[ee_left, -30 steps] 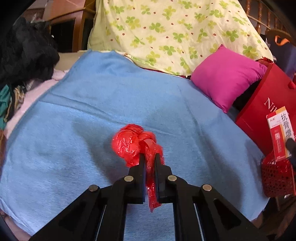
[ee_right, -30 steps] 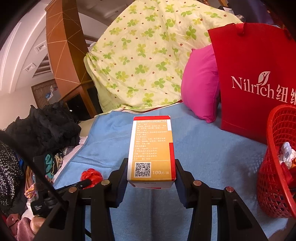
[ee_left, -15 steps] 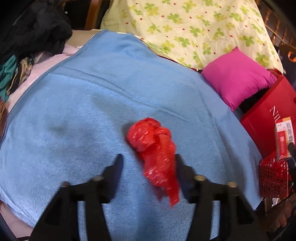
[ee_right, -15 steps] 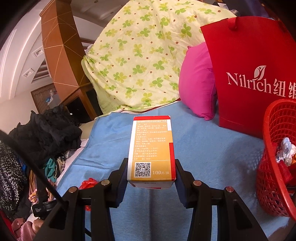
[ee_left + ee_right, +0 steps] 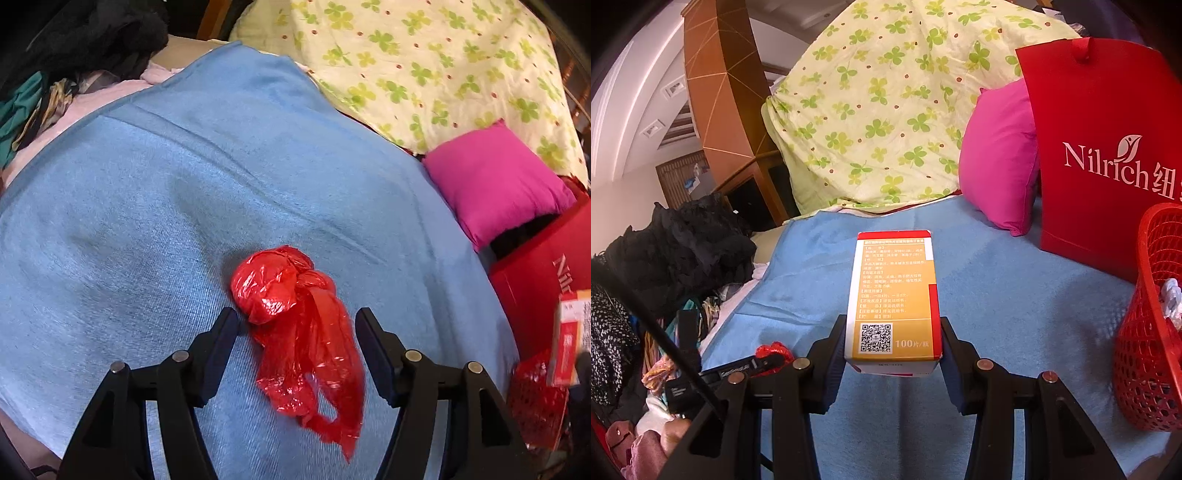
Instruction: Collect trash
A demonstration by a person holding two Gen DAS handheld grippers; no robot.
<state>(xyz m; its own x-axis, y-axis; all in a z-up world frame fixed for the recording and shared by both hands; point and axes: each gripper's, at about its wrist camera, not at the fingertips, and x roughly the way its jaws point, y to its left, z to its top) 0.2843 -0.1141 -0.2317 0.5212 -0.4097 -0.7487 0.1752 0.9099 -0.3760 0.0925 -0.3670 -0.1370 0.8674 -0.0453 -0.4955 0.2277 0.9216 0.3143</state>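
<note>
- Surface: a blue blanket [image 5: 155, 206] covers the bed and carries the work; its weave is lightly creased, and a pink sheet shows at its left edge.
- Far edge: a yellow quilt with green clover print [image 5: 886, 110] is heaped there, with a magenta cushion [image 5: 495, 181] just beside it toward the far right corner.
- Right edge: a red paper bag printed "Nilrich" [image 5: 1108, 147] stands upright, touching the cushion; a red mesh basket [image 5: 1148, 354] stands near it with pale items inside, too small to identify.
- Left edge: a pile of dark and mixed clothing [image 5: 683, 251]; behind it, a wooden cabinet [image 5: 716, 81] and white ceiling mouldings.
- Left gripper [image 5: 295, 325]: jaws have just been opening and now stand apart. The red plastic bag [image 5: 295, 317], knotted, lies on the blanket near its near edge, between the fingers; its knot appears to sit just beside the left finger [image 5: 221, 332], though contact cannot be confirmed. Released, not gripped.
- Right gripper [image 5: 892, 343]: clenched on an orange-and-white medicine box [image 5: 892, 295], clasped at its near end by both sides, long axis pointing away, held above the blanket.
</note>
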